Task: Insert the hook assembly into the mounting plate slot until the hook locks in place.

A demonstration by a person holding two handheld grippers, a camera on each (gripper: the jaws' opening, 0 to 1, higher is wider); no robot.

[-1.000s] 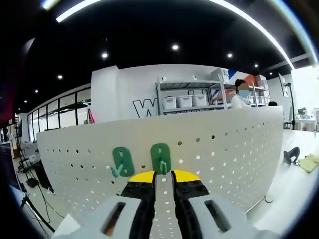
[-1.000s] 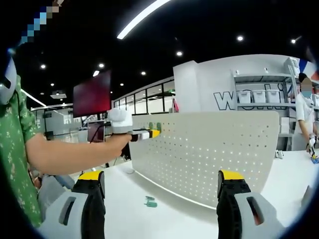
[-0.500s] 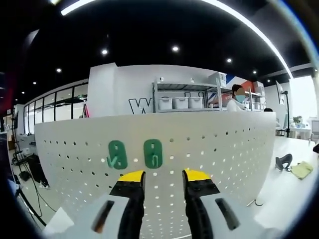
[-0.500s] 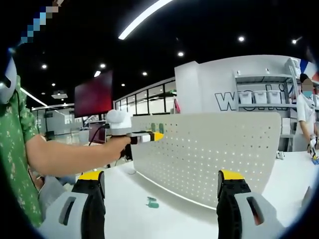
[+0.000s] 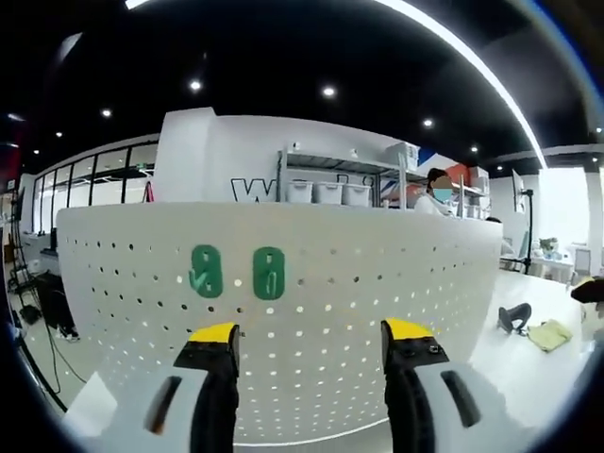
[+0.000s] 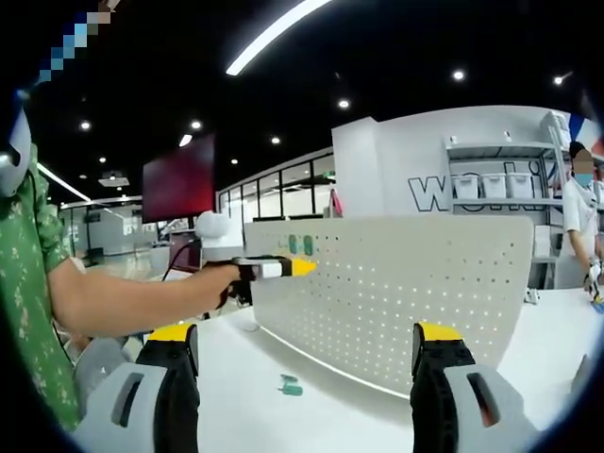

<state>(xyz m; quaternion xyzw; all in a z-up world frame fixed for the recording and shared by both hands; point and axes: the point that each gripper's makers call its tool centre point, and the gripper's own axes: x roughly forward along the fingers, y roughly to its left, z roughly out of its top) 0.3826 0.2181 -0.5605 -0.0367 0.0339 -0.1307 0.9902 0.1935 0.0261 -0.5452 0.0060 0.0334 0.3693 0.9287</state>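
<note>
Left gripper view faces a white pegboard (image 5: pixel 359 283) that spans the middle of the frame. Two green hooks (image 5: pixel 206 272) (image 5: pixel 269 274) sit side by side on its upper left part, flat against the holes. The left hand-held gripper (image 5: pixel 311 335) rises from the bottom centre with its yellow-tipped jaws spread wide and nothing between them; the hooks lie above the gap, apart from the tips. A shelf unit (image 5: pixel 340 184) with white bins stands behind the board, and a person (image 5: pixel 432 193) stands at the upper right.

Right gripper view shows the right hand-held gripper (image 6: pixel 307 344) at the bottom, jaws far apart and empty. At centre left a bare forearm (image 6: pixel 142 297) holds out the left hand-held gripper (image 6: pixel 302 268), its yellow tip near the board's (image 6: pixel 425 293) upper left corner, just below the hooks (image 6: pixel 300 244). A small green part (image 6: pixel 290 384) lies on the white surface (image 6: pixel 283 415) at lower centre, in front of the board. A green patterned sleeve (image 6: pixel 33 321) fills the left edge.
</note>
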